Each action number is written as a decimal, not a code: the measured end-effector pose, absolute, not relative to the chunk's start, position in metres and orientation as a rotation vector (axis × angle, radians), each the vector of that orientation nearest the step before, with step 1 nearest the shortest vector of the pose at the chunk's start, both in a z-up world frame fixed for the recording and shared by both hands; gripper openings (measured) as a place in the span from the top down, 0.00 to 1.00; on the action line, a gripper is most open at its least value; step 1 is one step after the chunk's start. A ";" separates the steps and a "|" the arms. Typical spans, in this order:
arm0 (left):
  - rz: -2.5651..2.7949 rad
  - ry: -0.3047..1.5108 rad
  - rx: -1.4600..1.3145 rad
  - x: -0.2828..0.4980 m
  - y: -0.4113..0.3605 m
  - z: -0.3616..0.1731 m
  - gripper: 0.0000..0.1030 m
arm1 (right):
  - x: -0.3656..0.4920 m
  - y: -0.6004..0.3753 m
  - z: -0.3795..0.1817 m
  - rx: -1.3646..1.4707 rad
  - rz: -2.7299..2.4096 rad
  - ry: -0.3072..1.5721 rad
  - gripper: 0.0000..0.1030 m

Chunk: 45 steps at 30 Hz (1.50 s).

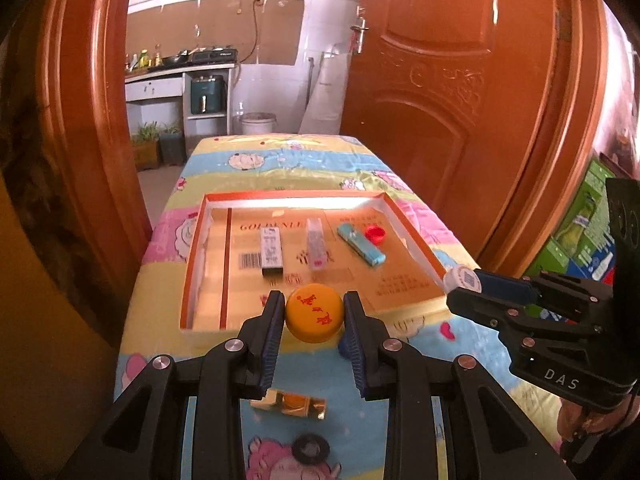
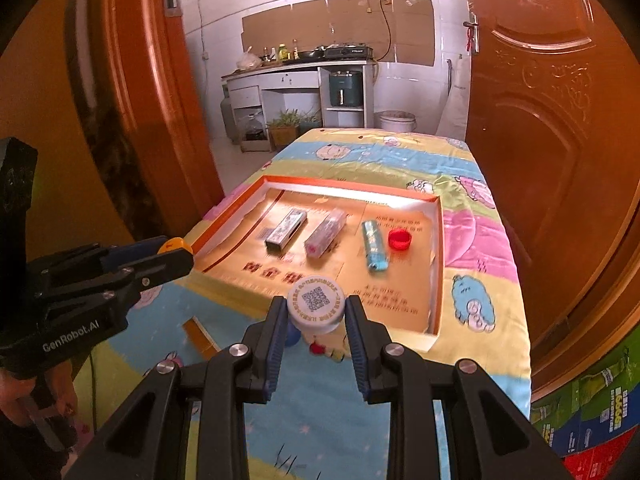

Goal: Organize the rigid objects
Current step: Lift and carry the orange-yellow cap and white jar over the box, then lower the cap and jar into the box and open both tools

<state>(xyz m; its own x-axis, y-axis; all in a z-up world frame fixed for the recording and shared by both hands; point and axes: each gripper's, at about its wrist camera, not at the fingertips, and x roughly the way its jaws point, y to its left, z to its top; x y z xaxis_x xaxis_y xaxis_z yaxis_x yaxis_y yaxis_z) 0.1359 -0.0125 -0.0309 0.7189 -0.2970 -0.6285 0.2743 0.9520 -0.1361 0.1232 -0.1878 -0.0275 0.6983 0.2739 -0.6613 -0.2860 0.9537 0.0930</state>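
Observation:
My left gripper (image 1: 314,312) is shut on an orange bottle cap (image 1: 314,312) with red characters, held above the near edge of a shallow orange-rimmed box lid (image 1: 294,196). My right gripper (image 2: 316,306) is shut on a white cap (image 2: 316,306) printed with a QR code, also over the lid's near edge. The left wrist view shows that white cap (image 1: 462,278) at the right gripper's tip. Inside the lid lie a silver box (image 1: 272,250), a clear pink-ended case (image 1: 316,246), a blue lighter (image 1: 360,244) and a red cap (image 1: 375,234).
A cartoon-print cloth (image 1: 280,160) covers the narrow table. On it near me lie a gold-wrapped item (image 1: 288,402), a black ring (image 1: 310,448) and a blue cap (image 1: 344,347). Orange doors (image 1: 460,80) flank the table; green cartons (image 2: 600,400) stand at the right.

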 end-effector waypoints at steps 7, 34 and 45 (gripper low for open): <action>-0.299 0.716 -0.047 0.176 -0.009 -0.025 0.70 | 0.160 -0.197 -0.025 -0.015 0.302 0.744 0.71; -0.166 0.952 -0.107 0.349 0.005 -0.077 0.70 | 0.326 -0.216 -0.057 -0.019 0.288 0.921 0.71; -0.129 1.068 -0.085 0.385 0.007 -0.103 0.70 | 0.368 -0.212 -0.081 -0.034 0.259 1.009 0.71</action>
